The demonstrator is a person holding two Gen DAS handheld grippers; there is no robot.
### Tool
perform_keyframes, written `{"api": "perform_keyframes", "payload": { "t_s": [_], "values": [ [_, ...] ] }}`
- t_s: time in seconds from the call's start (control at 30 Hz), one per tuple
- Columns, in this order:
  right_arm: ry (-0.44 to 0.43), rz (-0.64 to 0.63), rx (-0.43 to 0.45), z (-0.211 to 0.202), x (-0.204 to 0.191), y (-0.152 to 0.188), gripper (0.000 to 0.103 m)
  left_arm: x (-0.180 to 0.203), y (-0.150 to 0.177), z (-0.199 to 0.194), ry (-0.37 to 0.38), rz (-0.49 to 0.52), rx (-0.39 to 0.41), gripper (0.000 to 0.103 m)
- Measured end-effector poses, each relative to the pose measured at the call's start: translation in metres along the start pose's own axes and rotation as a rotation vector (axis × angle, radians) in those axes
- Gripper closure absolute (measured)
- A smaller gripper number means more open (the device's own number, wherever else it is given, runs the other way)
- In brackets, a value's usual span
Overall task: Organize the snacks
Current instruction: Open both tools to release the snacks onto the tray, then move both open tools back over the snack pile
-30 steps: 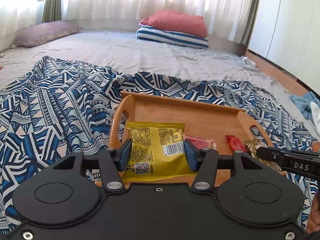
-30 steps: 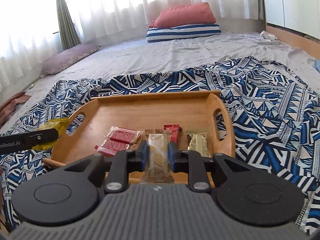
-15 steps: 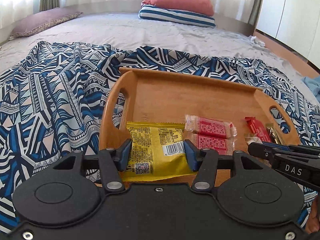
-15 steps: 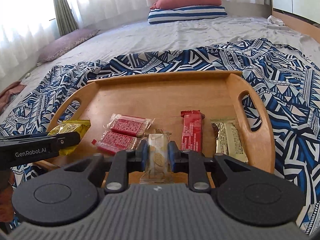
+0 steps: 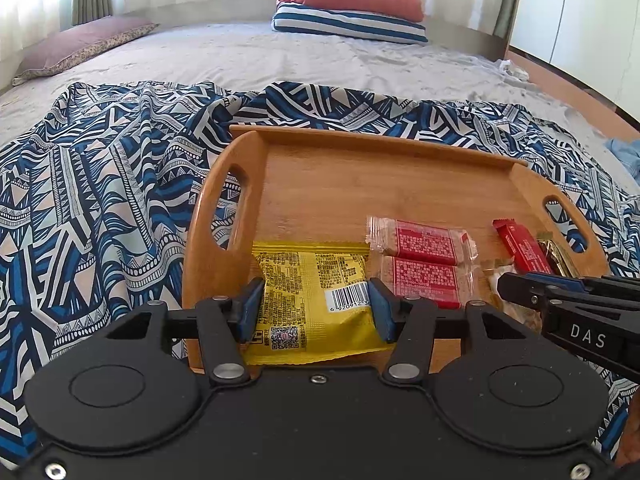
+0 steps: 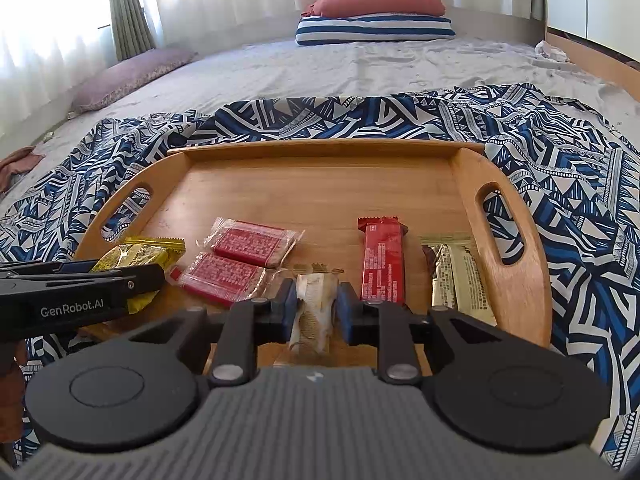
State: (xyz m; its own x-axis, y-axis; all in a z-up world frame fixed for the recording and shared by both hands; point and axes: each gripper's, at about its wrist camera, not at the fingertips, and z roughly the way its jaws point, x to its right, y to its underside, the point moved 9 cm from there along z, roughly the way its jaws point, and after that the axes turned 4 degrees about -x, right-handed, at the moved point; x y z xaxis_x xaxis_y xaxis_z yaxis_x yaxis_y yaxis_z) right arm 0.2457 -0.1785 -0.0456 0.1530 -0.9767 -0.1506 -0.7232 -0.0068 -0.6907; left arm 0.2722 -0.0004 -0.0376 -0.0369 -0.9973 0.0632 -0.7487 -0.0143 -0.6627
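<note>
A wooden tray (image 5: 360, 176) (image 6: 320, 184) lies on a patterned blue cloth. My left gripper (image 5: 314, 308) is shut on a yellow snack packet (image 5: 312, 288) over the tray's near left corner; the packet also shows in the right wrist view (image 6: 136, 256). My right gripper (image 6: 314, 308) is shut on a pale clear-wrapped snack (image 6: 314, 304) over the tray's near edge. On the tray lie two red-labelled clear packets (image 6: 240, 256) (image 5: 424, 256), a red bar (image 6: 382, 256) (image 5: 520, 246) and a gold bar (image 6: 456, 276).
The blue patterned cloth (image 5: 100, 208) (image 6: 580, 168) covers the near part of a grey bed. Pillows (image 5: 352, 8) (image 6: 376, 12) lie at the far end. A purple pillow (image 5: 80, 44) lies at the far left. A wooden floor edge (image 5: 560, 80) runs at the right.
Both grippers have moved forward and tilted down over the tray, each still holding its snack. The tray and its packets now fill more of both views.
</note>
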Motion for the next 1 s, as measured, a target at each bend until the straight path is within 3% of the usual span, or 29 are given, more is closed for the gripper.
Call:
{"api": "perform_keyframes", "payload": {
  "t_s": [0.1, 0.23, 0.33, 0.57, 0.8, 1.0],
  "values": [
    [0.0, 0.0, 0.001, 0.0, 0.0, 0.0, 0.063, 0.001, 0.001, 0.001, -0.005, 0.013, -0.004, 0.05],
    [0.005, -0.001, -0.004, -0.001, 0.0, 0.001, 0.05, 0.003, 0.002, -0.001, -0.002, 0.022, -0.006, 0.048],
    [0.004, -0.002, -0.005, -0.005, 0.0, 0.002, 0.037, 0.005, 0.001, -0.009, -0.008, 0.037, 0.019, 0.039],
    [-0.003, -0.03, 0.014, -0.021, -0.003, 0.0, 0.02, 0.003, 0.002, -0.037, 0.001, 0.049, 0.066, 0.02],
    [-0.021, -0.026, 0.027, -0.039, -0.002, 0.003, 0.002, -0.001, 0.013, -0.072, 0.034, 0.032, 0.112, 0.01],
    [-0.032, -0.023, 0.057, -0.056, 0.001, 0.011, 0.0, -0.004, 0.036, -0.095, 0.057, 0.012, 0.129, 0.007]
  ]
}}
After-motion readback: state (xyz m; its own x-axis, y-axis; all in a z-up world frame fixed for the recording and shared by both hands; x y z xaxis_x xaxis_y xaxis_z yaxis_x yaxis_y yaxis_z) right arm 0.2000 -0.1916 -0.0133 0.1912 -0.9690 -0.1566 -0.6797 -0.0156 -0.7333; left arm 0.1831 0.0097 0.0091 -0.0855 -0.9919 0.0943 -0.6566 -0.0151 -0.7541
